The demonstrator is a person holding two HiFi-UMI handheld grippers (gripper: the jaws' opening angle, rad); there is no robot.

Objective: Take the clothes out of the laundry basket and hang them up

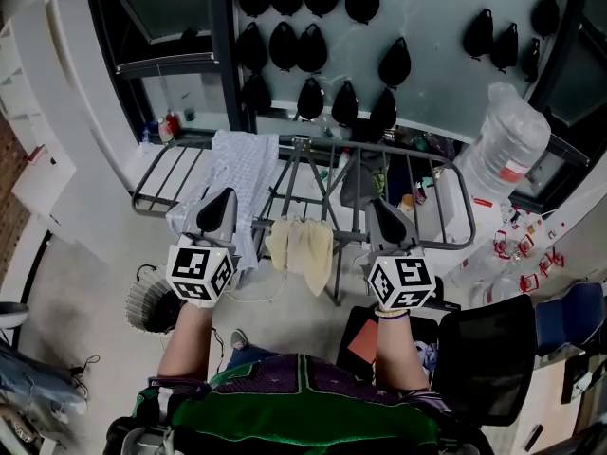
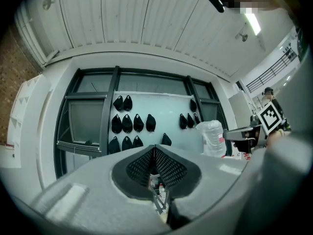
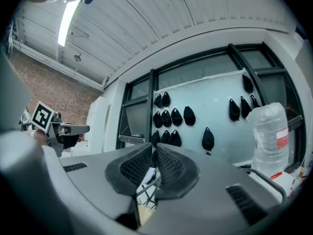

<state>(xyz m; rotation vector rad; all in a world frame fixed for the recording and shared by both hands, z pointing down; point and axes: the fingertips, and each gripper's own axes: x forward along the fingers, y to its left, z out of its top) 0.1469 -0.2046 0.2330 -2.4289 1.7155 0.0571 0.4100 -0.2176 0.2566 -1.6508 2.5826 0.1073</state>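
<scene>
Both tools are hanging empty in front of the person: the left tool (image 2: 154, 149) is showing its jaws pressed fully together with nothing between them, and the right tool (image 3: 153, 153) is showing its jaws a thin slit apart, also with nothing in the gap. Each is pointing roughly level toward the rack (image 1: 446, 173), which is standing just ahead on the floor. Two pieces are lying over that rack. A pale patterned garment (image 1: 242, 164) is draping across the bars on the left side, its lower edge sitting behind the left tool in the head view. A cream cloth (image 1: 305, 245) is hanging from a lower bar in the middle, between the two tools. Neither tool is gripping either piece, so these two are looking like finished hangings, though the cream cloth is looking bunched rather than spread. The basket (image 1: 147, 301) is sitting on the floor low at the left, beside the person's left forearm and mostly hidden behind the marker cube of the left tool; what is lying inside it I cannot tell. The right half of the rack is showing bare bars, so it is offering room for more. My judgement is that the task is standing partway through, between one hanging and the next. With both tools free, the next step is probably calling for a reach down and left into the basket, if anything is waiting there.
</scene>
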